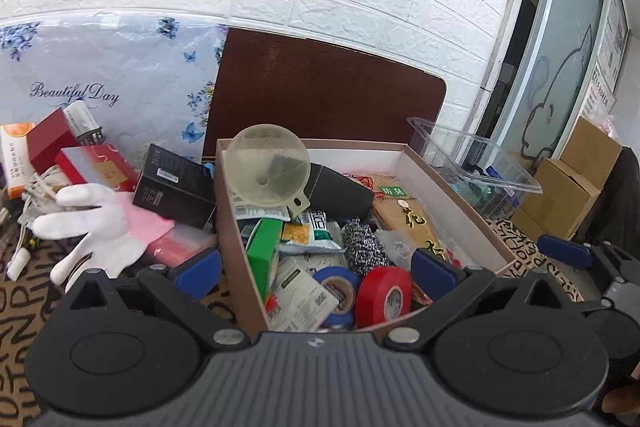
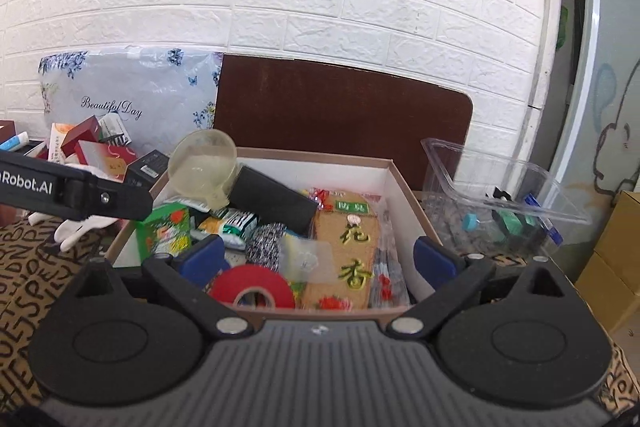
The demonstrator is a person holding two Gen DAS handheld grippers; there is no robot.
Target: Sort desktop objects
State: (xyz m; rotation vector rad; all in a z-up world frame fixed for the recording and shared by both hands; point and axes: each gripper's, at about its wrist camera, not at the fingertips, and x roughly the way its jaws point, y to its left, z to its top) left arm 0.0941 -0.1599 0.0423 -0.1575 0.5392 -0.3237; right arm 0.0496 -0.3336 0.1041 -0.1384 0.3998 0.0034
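A brown cardboard box (image 1: 228, 227) (image 2: 394, 187) is piled with small goods: a clear funnel (image 1: 268, 167) (image 2: 204, 167), a long black box (image 1: 340, 193), a red tape roll (image 1: 384, 297) (image 2: 252, 291), a blue tape roll (image 1: 336, 285), a green carton (image 1: 262, 251), a steel scrubber (image 1: 364, 245) and packed insoles (image 2: 352, 255). My left gripper (image 1: 316, 271) hangs open over the box's near left corner, its pads touching nothing. Over the near edge, my right gripper (image 2: 318, 261) is open as well, above the red tape and a small clear bag (image 2: 308, 259).
A white glove (image 1: 92, 227), a black carton (image 1: 176, 187) and red boxes (image 1: 96, 167) lie left of the box on the lettered cloth. A clear plastic tub (image 2: 500, 195) with small items stands to its right. A dark board (image 1: 320, 95) leans on the brick wall behind.
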